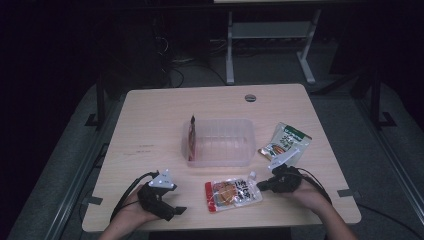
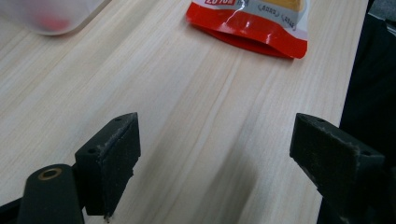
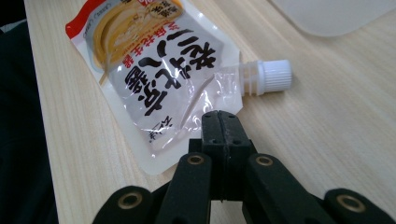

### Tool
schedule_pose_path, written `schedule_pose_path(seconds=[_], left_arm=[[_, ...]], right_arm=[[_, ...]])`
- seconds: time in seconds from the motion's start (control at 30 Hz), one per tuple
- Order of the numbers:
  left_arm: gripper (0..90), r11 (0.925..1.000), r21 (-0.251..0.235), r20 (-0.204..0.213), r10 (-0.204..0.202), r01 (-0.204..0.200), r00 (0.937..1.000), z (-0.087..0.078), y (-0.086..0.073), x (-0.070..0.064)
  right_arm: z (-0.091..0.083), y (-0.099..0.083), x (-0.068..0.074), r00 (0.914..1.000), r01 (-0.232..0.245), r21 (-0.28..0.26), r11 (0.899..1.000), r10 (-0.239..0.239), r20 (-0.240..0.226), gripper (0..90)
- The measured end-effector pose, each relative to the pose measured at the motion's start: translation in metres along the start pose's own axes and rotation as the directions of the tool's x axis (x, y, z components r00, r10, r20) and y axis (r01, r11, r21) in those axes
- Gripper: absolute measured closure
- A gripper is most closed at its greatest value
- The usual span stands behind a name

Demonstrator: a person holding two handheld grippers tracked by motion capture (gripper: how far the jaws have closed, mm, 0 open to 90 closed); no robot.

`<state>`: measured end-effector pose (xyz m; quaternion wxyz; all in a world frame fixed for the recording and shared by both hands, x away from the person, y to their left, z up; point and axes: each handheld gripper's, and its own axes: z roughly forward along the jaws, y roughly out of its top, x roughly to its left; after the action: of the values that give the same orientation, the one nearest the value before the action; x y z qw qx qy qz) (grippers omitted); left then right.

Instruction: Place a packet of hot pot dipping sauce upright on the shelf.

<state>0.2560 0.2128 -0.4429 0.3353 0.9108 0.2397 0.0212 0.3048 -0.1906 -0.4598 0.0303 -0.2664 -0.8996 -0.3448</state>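
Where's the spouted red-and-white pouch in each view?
High view: spouted pouch lies flat near the table's front edge, between the two grippers, in front of the clear tub.
Left gripper view: its red bottom end at top centre-right, beyond the open fingers.
Right gripper view: upper left to centre, white cap pointing right, just past the closed fingers.
Shared landmark: the clear tub, whose corner shows at the top of both gripper views.

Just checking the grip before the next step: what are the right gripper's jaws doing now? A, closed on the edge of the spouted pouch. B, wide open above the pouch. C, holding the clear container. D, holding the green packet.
A: in the right gripper view the right gripper has its jaws pressed together on the edge of the spouted pouch, near its white cap.
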Motion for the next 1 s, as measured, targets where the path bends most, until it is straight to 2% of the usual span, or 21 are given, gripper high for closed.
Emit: schedule_pose_path(seconds=[0.07,0.13,0.17,0.2,0.33,0.4,0.5,0.57,0.73,0.9,1.0], left_arm=[[23.1,0.9998,-0.014,0.017,0.011,-0.011,0.9998,0.0,0.002,-0.001],[23.1,0.9999,-0.007,0.027,0.013,-0.013,0.9995,0.001,0.005,-0.002],[24.4,0.9997,-0.017,0.029,0.017,-0.017,0.9994,0.002,0.008,-0.003],[26.8,0.9996,-0.026,0.034,0.011,-0.01,0.9994,0.003,0.01,-0.005],[36.2,0.9979,-0.033,0.049,0.057,-0.055,0.9971,0.006,0.023,-0.01],[44.4,0.9983,-0.042,0.074,0.045,-0.042,0.9963,0.01,0.031,-0.012],[58.7,0.9967,-0.052,0.079,0.066,-0.062,0.9947,0.013,0.04,-0.015],[68.1,0.9955,-0.061,0.086,0.078,-0.073,0.9932,0.016,0.046,-0.016],[89.6,0.992,-0.056,0.097,0.118,-0.113,0.9882,0.027,0.063,-0.019],[89.6,0.9919,-0.018,0.097,0.127,-0.126,0.9872,0.047,0.074,-0.02],[89.6,0.9912,0.005,0.076,0.132,-0.132,0.9884,0.057,0.076,-0.019]], right_arm=[[-0.004,0.0,0.0,0.9999,-0.005,-0.01,1.0,0.005,0.015,89.7],[-0.007,-0.001,0.001,0.9995,-0.025,-0.015,1.0,0.026,0.021,88.7],[-0.008,-0.002,0.001,0.9993,-0.023,-0.018,1.0,0.023,0.03,83.9],[-0.009,-0.003,0.002,0.9983,-0.047,-0.023,0.999,0.048,0.033,79.7],[-0.016,-0.006,0.004,0.9961,-0.059,-0.038,0.997,0.062,0.064,64.9],[-0.02,-0.007,0.007,0.9943,-0.076,-0.049,0.996,0.08,0.07,57.9],[-0.025,-0.009,0.011,0.9908,-0.095,-0.058,0.994,0.1,0.091,49.5],[-0.027,-0.011,0.013,0.9885,-0.1,-0.071,0.992,0.107,0.107,45.9],[-0.034,-0.018,0.016,0.9831,-0.139,-0.103,0.985,0.15,0.105,41.5],[-0.034,-0.024,0.015,0.9828,-0.15,-0.11,0.983,0.16,0.092,39.9],[-0.032,-0.022,0.014,0.9831,-0.159,-0.106,0.982,0.167,0.074,39.1]])
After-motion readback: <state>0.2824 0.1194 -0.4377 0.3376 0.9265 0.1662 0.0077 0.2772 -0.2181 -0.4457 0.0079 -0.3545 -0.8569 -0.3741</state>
